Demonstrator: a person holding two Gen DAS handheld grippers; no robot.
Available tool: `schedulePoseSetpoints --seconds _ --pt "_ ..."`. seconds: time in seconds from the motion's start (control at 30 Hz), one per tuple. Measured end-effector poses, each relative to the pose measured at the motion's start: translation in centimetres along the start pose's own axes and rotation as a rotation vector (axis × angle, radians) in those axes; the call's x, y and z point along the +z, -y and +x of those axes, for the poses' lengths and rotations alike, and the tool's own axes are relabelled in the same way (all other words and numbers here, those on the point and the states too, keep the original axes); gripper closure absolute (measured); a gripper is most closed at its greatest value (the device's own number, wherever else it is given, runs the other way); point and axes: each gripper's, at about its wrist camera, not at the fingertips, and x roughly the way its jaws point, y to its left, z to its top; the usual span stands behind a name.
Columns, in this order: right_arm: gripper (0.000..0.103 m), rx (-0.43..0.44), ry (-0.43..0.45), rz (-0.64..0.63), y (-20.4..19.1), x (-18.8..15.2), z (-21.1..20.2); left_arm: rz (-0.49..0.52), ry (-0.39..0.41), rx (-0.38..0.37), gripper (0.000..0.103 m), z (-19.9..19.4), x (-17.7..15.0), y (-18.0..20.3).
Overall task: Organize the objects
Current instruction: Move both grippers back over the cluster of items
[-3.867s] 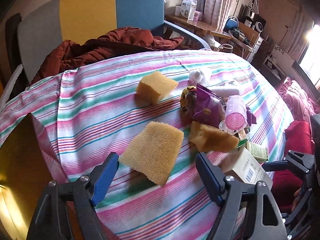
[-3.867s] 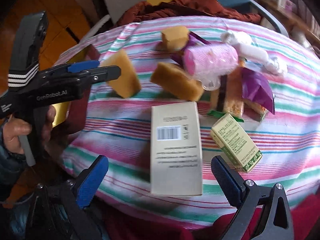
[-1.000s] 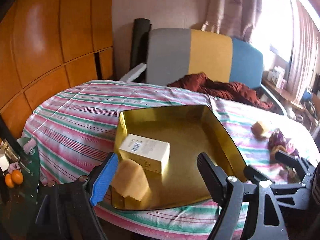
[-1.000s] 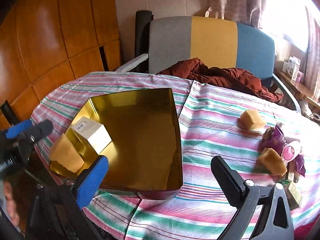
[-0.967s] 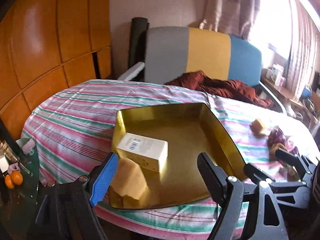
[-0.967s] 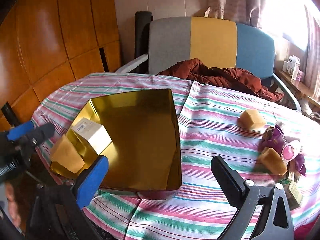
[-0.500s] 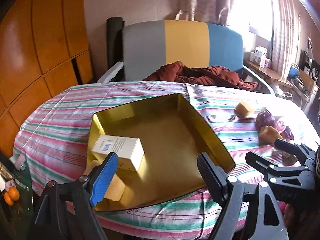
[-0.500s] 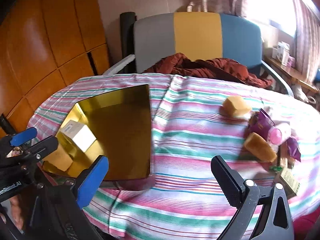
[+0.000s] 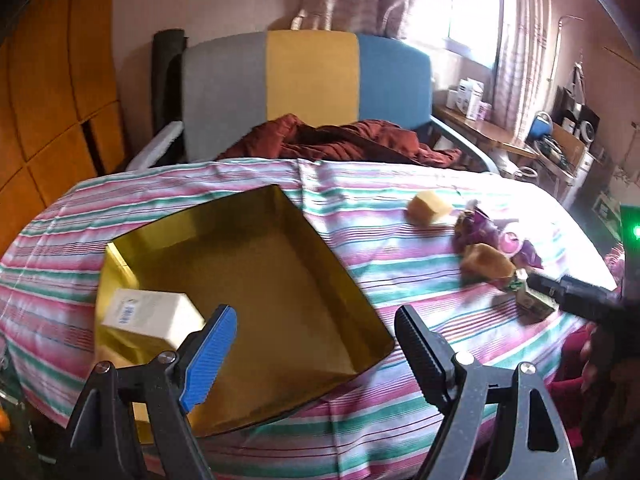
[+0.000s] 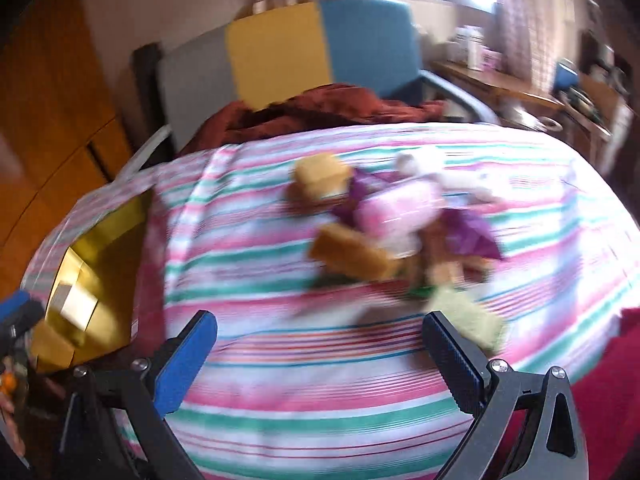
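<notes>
The table (image 9: 400,432), covered with a pink, green and white striped cloth, fills the lower half of both wrist views. Behind it, at 12 o'clock, stands a chair (image 9: 312,80) with grey, yellow and blue back panels; a rust-red garment (image 9: 344,142) lies on its seat, touching the table edge.

A gold tray (image 9: 256,276) sits on the cloth at 9 o'clock of the left wrist view. A white box (image 9: 148,312) lies inside the tray at its left wall, barcode facing up.

The loose objects are grouped at 2 o'clock of the left wrist view, well apart from the tray. A yellow sponge block (image 9: 428,207) sits alone at the far side of the group. A brown sponge (image 9: 486,262) lies nearer, just beside a purple wrapper (image 9: 476,232) and a pink roller (image 9: 510,239). A small green carton (image 9: 534,300) lies at the near edge of the group.

The right wrist view is blurred; the same group appears at its centre, with the small carton just beyond the right finger.

The left gripper (image 9: 316,344) hovers over the near edge of the tray, jaws wide apart, nothing between them. The right gripper (image 10: 320,360) hovers over bare cloth, jaws likewise wide apart and empty.
</notes>
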Motion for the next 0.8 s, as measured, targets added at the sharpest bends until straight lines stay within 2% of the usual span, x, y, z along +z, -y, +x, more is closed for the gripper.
schedulePoseSetpoints --seconds 0.2,0.4,0.53,0.6,0.8 --pt "0.000 -0.015 0.039 0.091 5.7 3.3 -1.8 0.078 -0.033 -0.081 0.020 1.9 1.3 4.0" --pt "0.000 -0.004 0.113 0.238 10.6 4.9 -2.0 0.150 -0.134 -0.180 0.020 5.6 1.6 8.9" --pt "0.000 0.025 0.107 0.328 12.6 4.1 -1.1 0.222 -0.146 -0.229 0.020 7.4 1.9 12.4" --pt "0.000 0.073 0.086 0.391 13.5 4.0 -0.5 0.258 -0.139 -0.248 0.020 8.2 2.1 14.0" --pt "0.000 0.103 0.079 0.412 13.6 3.9 -0.1 0.315 -0.199 -0.290 0.017 11.8 2.5 18.1"
